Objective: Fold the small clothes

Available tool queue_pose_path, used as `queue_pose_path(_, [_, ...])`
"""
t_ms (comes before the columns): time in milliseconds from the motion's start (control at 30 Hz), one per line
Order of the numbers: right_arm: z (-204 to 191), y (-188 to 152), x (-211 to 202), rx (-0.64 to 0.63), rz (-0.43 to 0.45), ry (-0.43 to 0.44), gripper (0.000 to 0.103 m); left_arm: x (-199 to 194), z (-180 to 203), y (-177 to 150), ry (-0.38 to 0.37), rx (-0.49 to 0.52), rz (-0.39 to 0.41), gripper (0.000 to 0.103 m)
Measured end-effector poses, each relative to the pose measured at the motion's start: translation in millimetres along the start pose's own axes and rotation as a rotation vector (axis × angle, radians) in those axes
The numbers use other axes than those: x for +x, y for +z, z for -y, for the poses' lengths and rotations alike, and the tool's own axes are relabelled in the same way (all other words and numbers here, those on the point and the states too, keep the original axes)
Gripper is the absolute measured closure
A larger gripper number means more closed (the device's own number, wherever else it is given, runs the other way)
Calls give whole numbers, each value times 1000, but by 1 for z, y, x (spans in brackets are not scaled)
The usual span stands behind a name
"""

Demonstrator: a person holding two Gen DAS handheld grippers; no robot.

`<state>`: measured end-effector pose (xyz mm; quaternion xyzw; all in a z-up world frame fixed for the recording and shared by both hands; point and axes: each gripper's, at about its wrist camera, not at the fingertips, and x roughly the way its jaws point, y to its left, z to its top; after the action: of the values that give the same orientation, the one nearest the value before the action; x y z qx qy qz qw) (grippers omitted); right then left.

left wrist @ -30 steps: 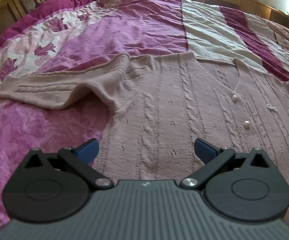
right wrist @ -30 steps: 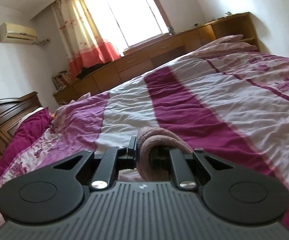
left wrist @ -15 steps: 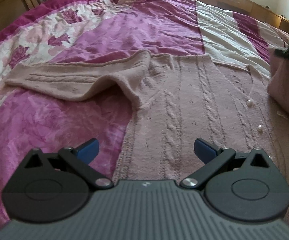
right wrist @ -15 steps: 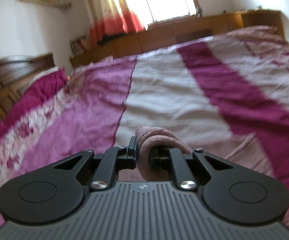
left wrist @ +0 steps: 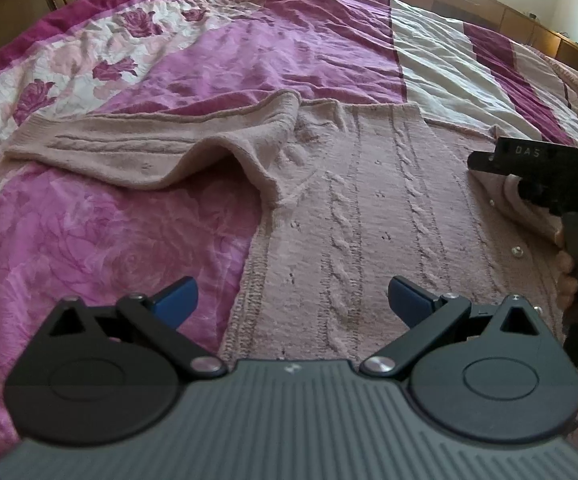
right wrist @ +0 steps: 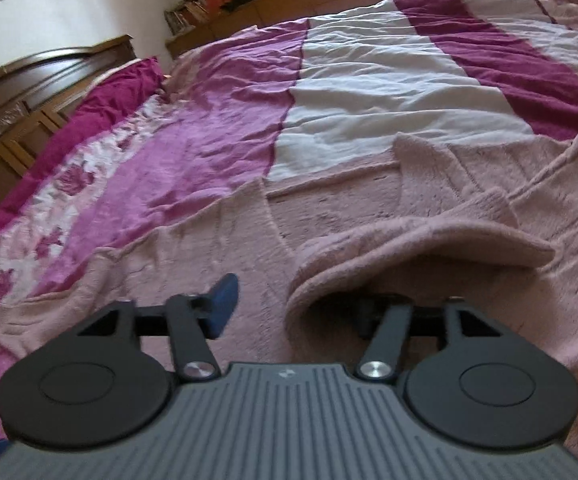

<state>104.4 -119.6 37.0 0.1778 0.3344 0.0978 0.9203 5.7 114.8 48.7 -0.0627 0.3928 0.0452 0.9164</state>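
Note:
A pink cable-knit cardigan [left wrist: 369, 200] lies flat on the bed, buttons up. Its left sleeve [left wrist: 149, 148] stretches out to the left over the bedspread. My left gripper [left wrist: 291, 296] hovers open over the cardigan's lower left edge, nothing between its blue pads. In the right wrist view the other sleeve [right wrist: 429, 240] is folded across the cardigan's body [right wrist: 209, 248]. My right gripper [right wrist: 301, 304] is low over it with its jaws opening. The sleeve's end drapes over the right finger and hides it; the left pad [right wrist: 223, 300] stands free of the cloth.
The bedspread [left wrist: 129, 240] is magenta, floral and white striped. A dark wooden headboard [right wrist: 29, 92] stands at the left. Low wooden cabinets [right wrist: 329, 4] run under the window at the far side. A hand [left wrist: 569, 264] holds the right tool at the right edge.
My right gripper came down from above the bed, carrying the sleeve onto the cardigan's front, and its jaws spread apart off the sleeve. The left gripper stayed nearly still and open.

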Motion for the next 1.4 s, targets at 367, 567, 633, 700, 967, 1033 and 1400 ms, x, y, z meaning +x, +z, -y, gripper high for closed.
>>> queue_pose_path(367, [24, -9, -74, 78, -3, 54, 26, -5, 11, 8, -24, 41, 28, 0])
queue_pose_path(567, [53, -11, -120, 120, 69, -14, 23, -9, 33, 17, -48, 97, 56, 0])
queue_pose_path(633, [62, -11, -130, 132, 95, -55, 22, -10, 42, 21, -60, 118, 64, 0])
queue_pose_path(700, [71, -11, -137, 138, 114, -87, 21, -9, 52, 25, -72, 138, 72, 0])
queue_pose_path(967, [102, -16, -150, 202, 133, -82, 20, 3, 90, 41, -102, 190, 96, 0])
queue_pose_path(1033, [106, -18, -151, 217, 140, -89, 20, 8, 102, 44, -109, 211, 102, 0])
queue_pose_path(1400, [138, -23, -155, 310, 170, -131, 20, 39, 158, 54, -119, 289, 121, 0])
